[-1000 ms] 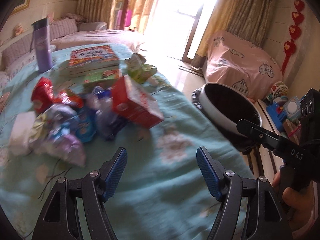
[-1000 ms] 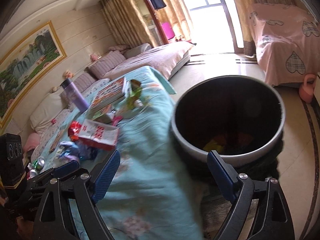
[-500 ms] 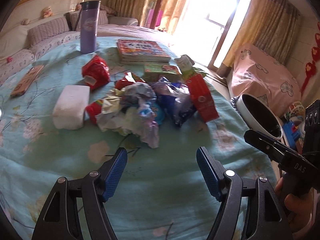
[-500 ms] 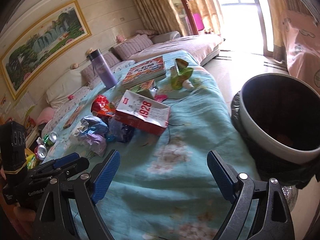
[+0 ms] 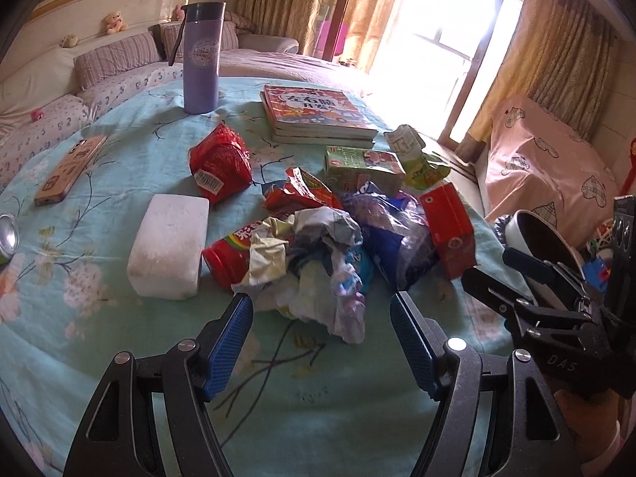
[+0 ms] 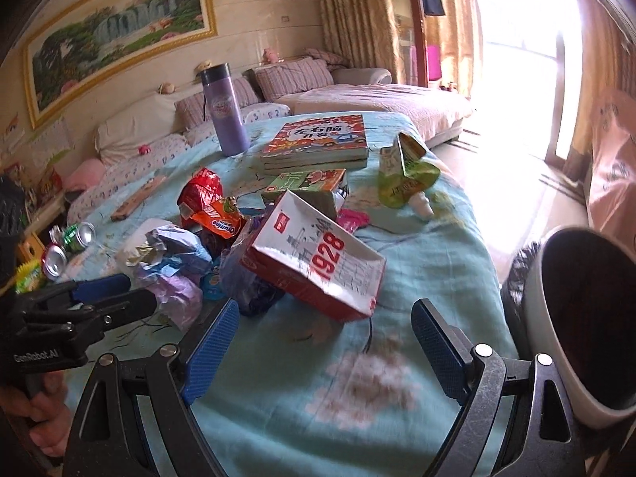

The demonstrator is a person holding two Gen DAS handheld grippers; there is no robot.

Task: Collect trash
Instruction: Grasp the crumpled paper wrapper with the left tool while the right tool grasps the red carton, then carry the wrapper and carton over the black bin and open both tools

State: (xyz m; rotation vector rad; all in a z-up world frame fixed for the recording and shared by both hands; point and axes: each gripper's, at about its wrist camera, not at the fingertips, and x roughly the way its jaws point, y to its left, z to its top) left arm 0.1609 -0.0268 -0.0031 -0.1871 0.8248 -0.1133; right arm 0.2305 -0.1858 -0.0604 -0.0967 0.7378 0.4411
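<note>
Jaws of both grippers stand released, nothing between the pads. Left gripper hangs just short of the crumpled paper at the near edge of the trash pile. Right gripper points at the red-and-white carton marked 1928, on the bin side of the pile.

Change over the last second: both views swung off the trash bin and onto the pile. 1 second back the right view was filled by the bin mouth; now the bin sits at the right edge, beside the worktop's teal cloth. Left view then showed the pile blurred and far; now it is sharp and close.

Reading: a return leg from the bin, next pick not yet begun. Pile holds red snack bags, blue plastic wrapper, green drink box. Purple bottle, books and phone lie beyond the pile, likely not trash.
</note>
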